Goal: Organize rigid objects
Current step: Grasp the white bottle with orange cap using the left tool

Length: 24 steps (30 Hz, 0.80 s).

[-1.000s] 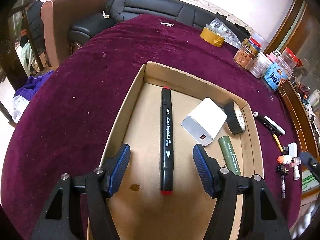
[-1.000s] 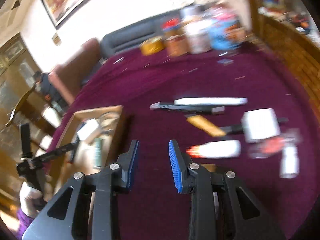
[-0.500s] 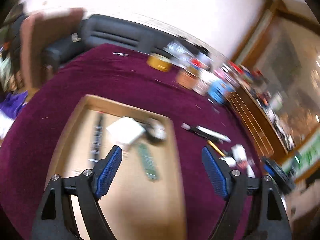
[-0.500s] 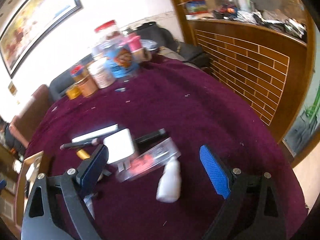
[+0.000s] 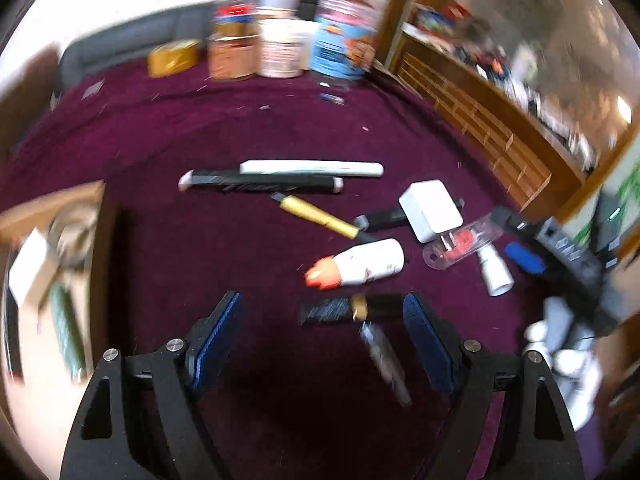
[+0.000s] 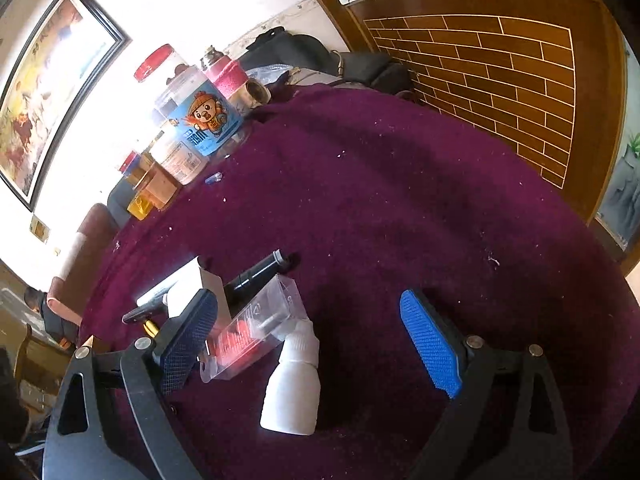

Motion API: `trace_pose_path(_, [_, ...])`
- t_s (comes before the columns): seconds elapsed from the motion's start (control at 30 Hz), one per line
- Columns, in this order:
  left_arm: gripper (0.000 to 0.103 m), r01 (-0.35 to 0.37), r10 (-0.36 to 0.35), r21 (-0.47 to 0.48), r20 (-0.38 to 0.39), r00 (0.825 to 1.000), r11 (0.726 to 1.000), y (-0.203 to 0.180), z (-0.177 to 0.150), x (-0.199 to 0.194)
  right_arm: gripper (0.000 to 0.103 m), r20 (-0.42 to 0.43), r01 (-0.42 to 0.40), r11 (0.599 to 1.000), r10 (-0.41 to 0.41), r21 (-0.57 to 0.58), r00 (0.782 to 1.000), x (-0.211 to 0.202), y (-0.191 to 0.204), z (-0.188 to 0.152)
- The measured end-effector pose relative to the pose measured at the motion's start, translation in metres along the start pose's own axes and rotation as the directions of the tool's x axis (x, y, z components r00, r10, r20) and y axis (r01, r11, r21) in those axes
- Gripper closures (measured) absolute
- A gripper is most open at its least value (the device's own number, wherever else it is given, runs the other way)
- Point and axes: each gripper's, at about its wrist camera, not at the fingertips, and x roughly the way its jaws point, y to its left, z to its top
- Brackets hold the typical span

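The left gripper [image 5: 320, 336] hangs low with its jaws spread wide and nothing between them. The right gripper [image 6: 312, 336] is also wide apart, gripping nothing.

Motion-blurred left view (right sharp), blown-out wall glare

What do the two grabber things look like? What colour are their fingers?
Both grabbers look alike. The left gripper and the right gripper each have shiny black frames with triangle-shaped holes and small round silver bolts. Their fingers wear flat blue pads with a bumpy, criss-cross surface. In the left view, a white glove covers the person's hand holding the right grabber.
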Motion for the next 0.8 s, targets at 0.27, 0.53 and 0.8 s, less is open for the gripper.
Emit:
trace_pose_path(0.27, [0.048, -0.053, 0.069, 0.183, -0.082, 0.994, 0.982, -0.029, 0.016, 0.056, 0.008, -0.005, -0.008, 1.000, 0.008, -0.003, 1.000, 0.002, 0.000, -0.002])
trace_pose_path(0.53, [0.070, 0.005, 0.009, 0.172, -0.081, 0.997, 0.985, -0.035, -0.006, 0.026, 0.008, -0.008, -0.006, 1.000, 0.006, -0.004, 1.000, 0.003, 0.001, -0.002])
trace_pose_path(0.8, [0.063, -0.048, 0.060, 0.191, -0.056, 0.997, 0.980, -0.038, -0.013, 0.040, 0.007, -0.007, -0.005, 1.000, 0.005, -0.005, 1.000, 0.003, 0.001, -0.002])
